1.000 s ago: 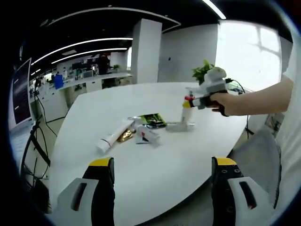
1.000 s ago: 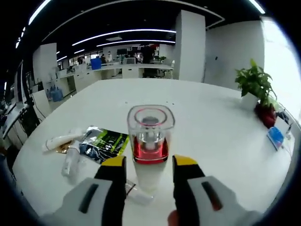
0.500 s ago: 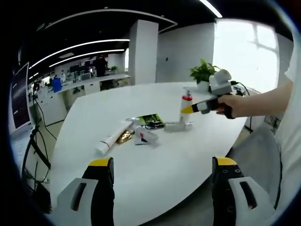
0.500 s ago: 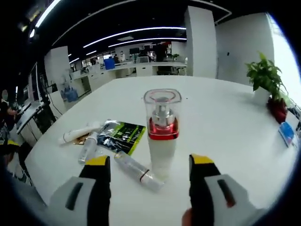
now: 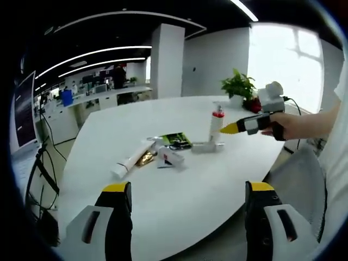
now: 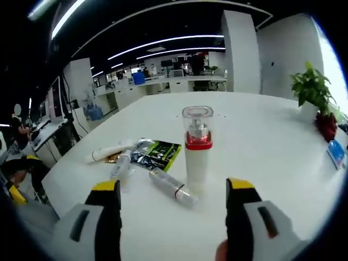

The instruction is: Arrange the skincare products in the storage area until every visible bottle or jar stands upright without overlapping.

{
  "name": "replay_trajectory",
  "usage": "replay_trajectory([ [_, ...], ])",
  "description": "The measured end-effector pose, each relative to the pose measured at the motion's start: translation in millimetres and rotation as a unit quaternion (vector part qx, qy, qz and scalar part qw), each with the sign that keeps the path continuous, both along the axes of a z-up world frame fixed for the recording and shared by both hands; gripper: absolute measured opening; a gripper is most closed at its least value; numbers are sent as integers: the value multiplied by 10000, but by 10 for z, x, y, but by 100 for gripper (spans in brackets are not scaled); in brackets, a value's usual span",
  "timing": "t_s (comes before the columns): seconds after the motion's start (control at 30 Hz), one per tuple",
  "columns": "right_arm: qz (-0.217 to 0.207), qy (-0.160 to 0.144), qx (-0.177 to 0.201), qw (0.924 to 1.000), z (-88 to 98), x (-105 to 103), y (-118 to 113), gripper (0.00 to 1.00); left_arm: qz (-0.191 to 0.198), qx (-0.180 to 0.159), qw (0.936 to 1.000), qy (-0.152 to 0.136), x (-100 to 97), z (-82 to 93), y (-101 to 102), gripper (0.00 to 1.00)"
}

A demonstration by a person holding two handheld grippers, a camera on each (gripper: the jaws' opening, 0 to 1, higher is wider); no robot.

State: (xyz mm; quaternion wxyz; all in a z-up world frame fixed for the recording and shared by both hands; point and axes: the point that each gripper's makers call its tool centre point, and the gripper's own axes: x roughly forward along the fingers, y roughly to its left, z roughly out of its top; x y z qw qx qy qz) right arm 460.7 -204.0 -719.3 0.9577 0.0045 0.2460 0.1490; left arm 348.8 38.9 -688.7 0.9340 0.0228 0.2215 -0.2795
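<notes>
Two claws are in use, and both stand wide open with nothing between the jaws. In the right gripper view the right claw (image 6: 173, 187) rises from the bottom of the frame, its yellow-tipped jaws apart and clear of the pump bottle (image 6: 197, 147), which stands upright on the white desk (image 6: 261, 141) at frame centre. Just beside the bottle's base, to the lower left, a clear bottle (image 6: 173, 186) lies on its side. Further left sit a second fallen bottle (image 6: 120, 165), a green and black packet (image 6: 156, 153) and a white tube (image 6: 109, 153), all lying flat. A potted plant (image 6: 312, 89) stands at the upper right. In the left gripper view the left claw (image 5: 187, 193) hangs at the bottom edge, well apart from the products at frame centre.
</notes>
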Motion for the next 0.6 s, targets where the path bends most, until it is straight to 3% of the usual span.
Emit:
replay_trajectory([
  [0.43, 436, -2, 153, 9989, 88, -407, 86, 86, -20, -12, 10000, 10, 4, -15, 9, 84],
  [0.6, 383, -47, 259, 9989, 143, -541, 56, 87, -41, -15, 10000, 4, -8, -5, -9, 84],
])
